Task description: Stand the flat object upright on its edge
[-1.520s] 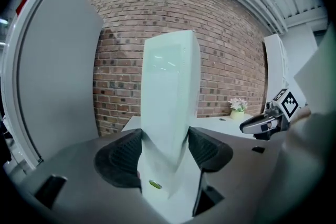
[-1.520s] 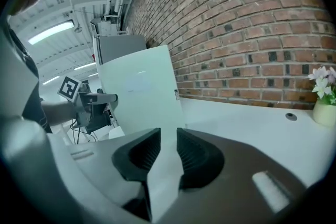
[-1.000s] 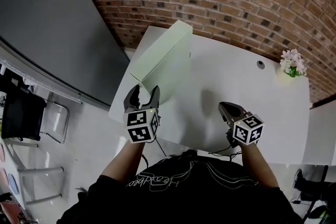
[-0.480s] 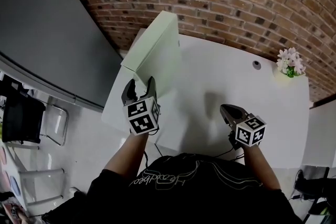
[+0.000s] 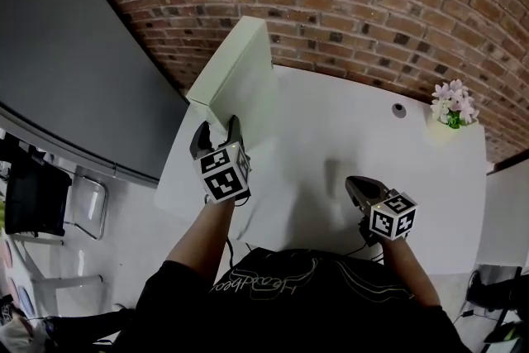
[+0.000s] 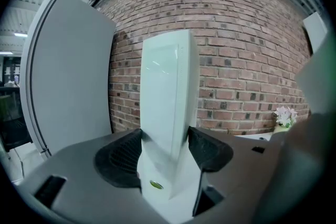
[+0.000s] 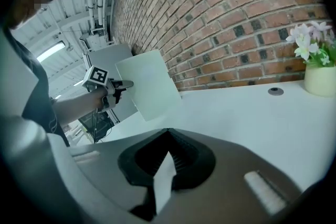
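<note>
So, writing: none readable on the flat box [image 5: 240,74]. There's only a small round greenish sticker [image 6: 156,184] low on its narrow edge, too small to read. The black shirt [image 5: 281,302] has pale looping script, upside down in head view, not legible in full.
Markers: b/w square codes on each gripper's cube, no letters.
Flat box: pale green, up on its edge at the left side of the table [image 5: 347,136], toward the far corner, leaning a bit. Can't tell whether its low corner touches the tabletop.
Left gripper [image 5: 216,131]: jaws wide, both pads pressed on the box's sides near its lower end, holding it.
Right gripper [image 5: 354,184]: jaws together, nothing between them. It's over the near part of the table, well apart from the box.
Head view only: chair [image 5: 83,202] & floor left of the table, plus both grippers at once.
Left gripper view only: the box's thin edge head-on against the brick wall [image 6: 236,60], and the sticker.
Right gripper view only: the box's broad face side-on w/ the left gripper at its lower corner. Flowers [image 7: 315,44] in a pale pot close at right, cable hole [image 7: 275,91] just beside them.
</note>
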A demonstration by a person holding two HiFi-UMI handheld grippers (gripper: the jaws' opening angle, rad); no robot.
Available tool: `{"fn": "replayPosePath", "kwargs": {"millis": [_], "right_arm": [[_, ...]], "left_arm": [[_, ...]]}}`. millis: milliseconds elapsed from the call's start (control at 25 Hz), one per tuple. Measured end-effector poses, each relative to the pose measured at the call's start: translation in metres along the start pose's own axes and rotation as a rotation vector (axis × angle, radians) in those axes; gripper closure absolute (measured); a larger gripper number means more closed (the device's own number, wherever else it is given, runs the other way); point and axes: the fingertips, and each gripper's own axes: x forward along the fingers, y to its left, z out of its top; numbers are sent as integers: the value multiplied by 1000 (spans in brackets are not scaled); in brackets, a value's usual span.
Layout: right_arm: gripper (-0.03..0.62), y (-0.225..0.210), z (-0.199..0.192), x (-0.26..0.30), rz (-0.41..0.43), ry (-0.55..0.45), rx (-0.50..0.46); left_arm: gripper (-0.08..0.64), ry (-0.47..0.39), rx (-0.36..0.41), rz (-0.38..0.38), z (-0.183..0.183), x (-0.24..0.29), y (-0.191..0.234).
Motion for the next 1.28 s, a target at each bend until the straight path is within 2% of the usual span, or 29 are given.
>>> {"fn": "replayPosePath", "kwargs": {"millis": [720,1040,1160,1280], "right_arm": [[586,-28,-10,-16,-44,-14,46],[586,-30,-10,-22,-51,-33,56],[586,-26,-5,-26,-55,-56,61],[586,-17,-2,-31,-49,-79,69]], "left_arm": [[278,-32,-23,56,22,55,-22],[273,-36,-25,1,23,60,-29],[272,-29,-30,-43,24,57,-30],[238,-17,-43,-94,22,50,-27]]}}
